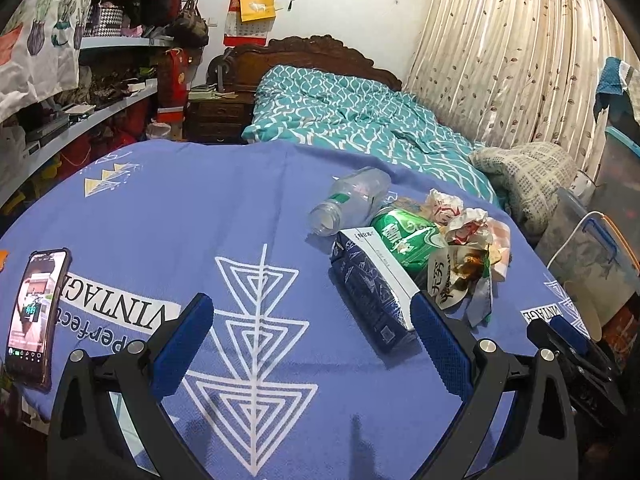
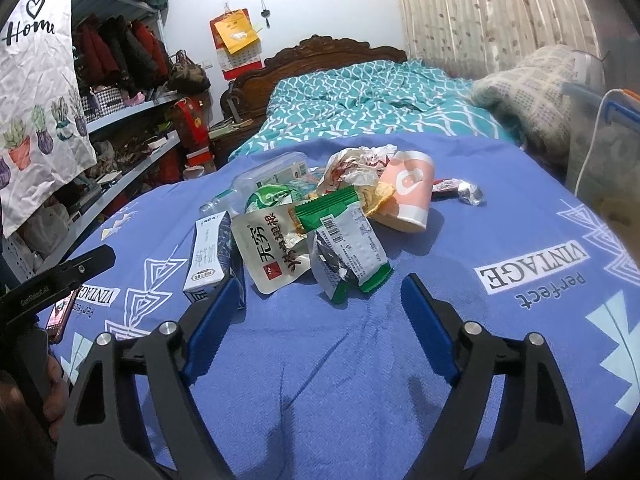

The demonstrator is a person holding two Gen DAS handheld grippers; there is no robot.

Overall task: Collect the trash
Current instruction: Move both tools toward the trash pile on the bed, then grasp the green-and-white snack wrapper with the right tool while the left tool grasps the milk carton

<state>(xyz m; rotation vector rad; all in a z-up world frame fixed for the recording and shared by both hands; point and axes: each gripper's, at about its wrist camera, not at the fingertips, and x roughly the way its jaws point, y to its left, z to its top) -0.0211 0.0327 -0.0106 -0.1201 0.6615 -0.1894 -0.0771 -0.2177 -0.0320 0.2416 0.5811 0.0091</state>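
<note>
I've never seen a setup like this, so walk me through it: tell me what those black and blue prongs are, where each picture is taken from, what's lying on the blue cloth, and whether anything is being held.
The prongs are two hand-held grippers; a person carries one in each hand. Each picture comes from a camera on one gripper, looking along its fingers. The left gripper and right gripper both stand open, holding nothing. On the blue cloth lies a pile of trash: a clear plastic bottle, a green can, a dark blue carton, a white snack pouch, a green-edged wrapper, a pink paper cup and crumpled paper. A phone lies apart, at the left.
</note>
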